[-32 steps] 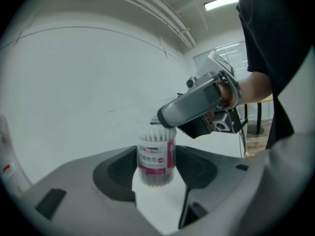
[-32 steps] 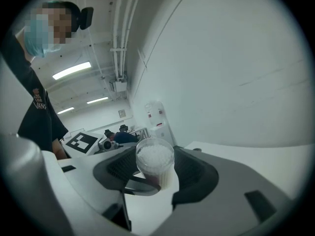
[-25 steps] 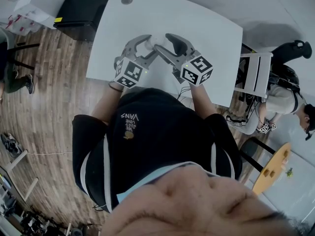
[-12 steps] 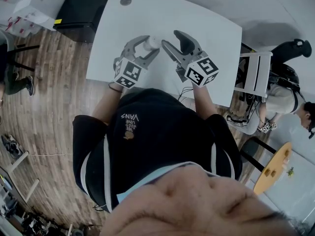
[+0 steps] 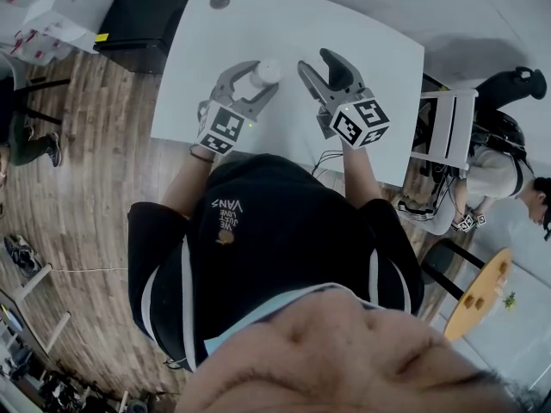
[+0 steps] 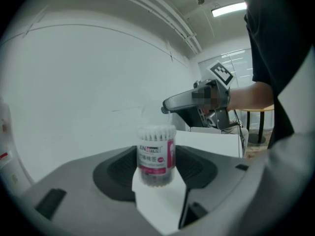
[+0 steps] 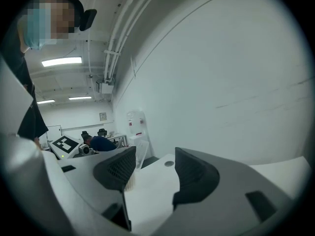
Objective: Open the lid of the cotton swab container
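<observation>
The cotton swab container (image 5: 264,70) is a small clear tub with a pink-and-white label. In the left gripper view the cotton swab container (image 6: 156,154) stands upright between the dark pads, white swab tips showing at its top. A faint clear cover shows above the tips; how it sits I cannot tell. My left gripper (image 5: 258,79) is shut on the tub over the white table (image 5: 362,33). My right gripper (image 5: 316,61) hangs open to the tub's right, apart from it. Nothing lies between the jaws of the right gripper (image 7: 150,168).
A round grommet hole (image 5: 221,1) sits at the table's far edge. A black cabinet (image 5: 142,24) and white boxes (image 5: 52,7) stand at the left. A white chair (image 5: 448,127) and a seated person (image 5: 508,175) are at the right.
The right gripper has drawn away from the top of the container, to the right, and its jaws now stand apart. The left gripper still holds the tub, shifted slightly.
</observation>
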The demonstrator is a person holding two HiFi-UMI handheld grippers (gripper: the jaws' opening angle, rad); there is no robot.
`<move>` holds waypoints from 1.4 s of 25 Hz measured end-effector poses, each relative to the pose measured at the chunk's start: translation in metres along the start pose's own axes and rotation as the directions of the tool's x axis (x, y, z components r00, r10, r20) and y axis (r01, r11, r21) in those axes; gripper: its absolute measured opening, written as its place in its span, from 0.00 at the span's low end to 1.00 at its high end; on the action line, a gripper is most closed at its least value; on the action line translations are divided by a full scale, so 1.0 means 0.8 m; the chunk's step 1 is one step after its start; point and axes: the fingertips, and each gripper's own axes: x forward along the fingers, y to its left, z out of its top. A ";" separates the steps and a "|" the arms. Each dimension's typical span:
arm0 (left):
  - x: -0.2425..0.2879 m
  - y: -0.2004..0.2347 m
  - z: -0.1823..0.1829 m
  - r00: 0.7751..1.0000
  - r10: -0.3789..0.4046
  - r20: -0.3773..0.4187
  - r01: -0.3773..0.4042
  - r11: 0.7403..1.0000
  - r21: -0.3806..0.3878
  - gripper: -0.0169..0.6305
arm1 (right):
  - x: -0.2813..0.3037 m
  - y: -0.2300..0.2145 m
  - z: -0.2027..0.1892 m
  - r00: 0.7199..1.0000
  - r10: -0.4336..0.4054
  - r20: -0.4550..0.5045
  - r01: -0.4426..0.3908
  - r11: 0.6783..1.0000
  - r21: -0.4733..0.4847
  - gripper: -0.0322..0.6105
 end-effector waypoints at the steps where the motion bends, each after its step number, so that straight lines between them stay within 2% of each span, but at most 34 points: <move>1: 0.000 0.000 0.003 1.000 -0.002 0.004 0.002 1.000 0.005 0.41 | 0.000 -0.002 -0.001 1.000 -0.005 -0.002 0.005 1.000 0.000 0.44; 19: -0.005 0.008 0.015 1.000 0.002 0.031 -0.001 1.000 -0.010 0.41 | 0.001 -0.005 -0.004 1.000 -0.018 0.001 0.018 1.000 0.012 0.44; 35: -0.010 0.029 0.027 0.997 0.041 0.066 -0.035 0.996 -0.084 0.41 | -0.004 0.002 -0.011 1.000 -0.016 -0.014 0.016 0.999 -0.034 0.44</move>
